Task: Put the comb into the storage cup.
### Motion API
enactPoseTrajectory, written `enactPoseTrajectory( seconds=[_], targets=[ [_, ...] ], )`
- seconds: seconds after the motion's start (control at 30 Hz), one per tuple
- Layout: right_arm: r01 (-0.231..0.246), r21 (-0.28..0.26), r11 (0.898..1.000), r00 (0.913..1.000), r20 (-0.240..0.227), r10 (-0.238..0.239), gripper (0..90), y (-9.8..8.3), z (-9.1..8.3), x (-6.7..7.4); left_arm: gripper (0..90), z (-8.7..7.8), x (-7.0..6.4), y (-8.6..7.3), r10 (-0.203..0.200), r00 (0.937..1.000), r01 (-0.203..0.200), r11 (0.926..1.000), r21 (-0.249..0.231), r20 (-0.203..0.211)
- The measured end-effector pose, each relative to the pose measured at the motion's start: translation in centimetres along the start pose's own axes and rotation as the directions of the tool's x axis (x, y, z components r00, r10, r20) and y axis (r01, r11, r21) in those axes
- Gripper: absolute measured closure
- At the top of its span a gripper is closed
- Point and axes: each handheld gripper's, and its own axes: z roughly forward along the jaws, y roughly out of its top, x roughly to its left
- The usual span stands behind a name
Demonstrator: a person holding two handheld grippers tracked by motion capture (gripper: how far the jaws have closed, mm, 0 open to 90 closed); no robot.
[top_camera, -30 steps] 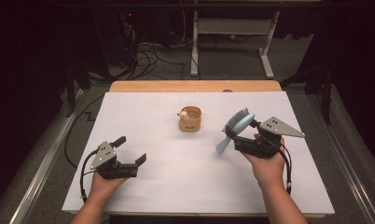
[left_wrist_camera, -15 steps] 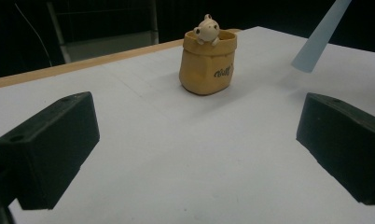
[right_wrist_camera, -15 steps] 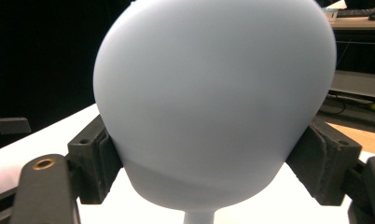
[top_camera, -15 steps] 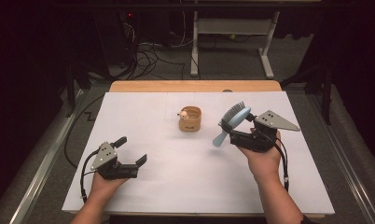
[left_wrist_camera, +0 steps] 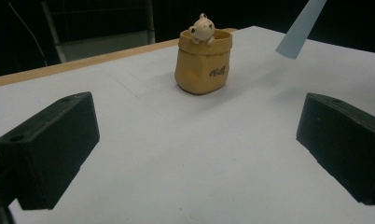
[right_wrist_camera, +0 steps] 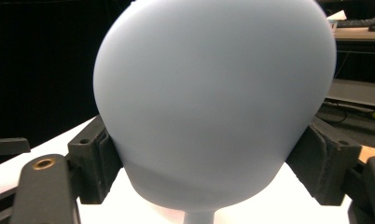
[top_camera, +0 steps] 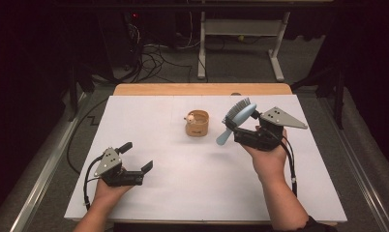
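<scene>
Now, brush: a pale blue hairbrush [top_camera: 235,122] is up off the counter [top_camera: 183,193] at the right, just beside the small pouch.
Right gripper [top_camera: 237,131]: its fingers [right_wrist_camera: 90,158] pinch the sides of the brush's rounded head, bristles facing away, handle slanting down and left.
Left gripper [top_camera: 137,159]: rests low at the near left, fingers [left_wrist_camera: 50,149] spread wide with nothing between them.
Pouch: a tan sack-shaped holder [top_camera: 197,124] with a little bear figure [left_wrist_camera: 202,28] peeking out stands mid-counter, upright.
Handling: the brush looks light and stiff; its smooth domed back is probably slippery.
Best hold: squeeze across the flat edges of the head or the neck, not the dome, so it doesn't twist.
</scene>
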Motion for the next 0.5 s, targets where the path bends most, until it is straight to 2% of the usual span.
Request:
enactPoseTrajectory(
  seconds=[0.5],
  targets=[
    [0.008,-0.017,1.0,1.0,0.003,-0.008,21.0,1.6,1.1,0.2,0.0,0.1,0.1,0.0,-0.009,0.9999,0.009,0.9999,0.009,0.007]
  ],
)
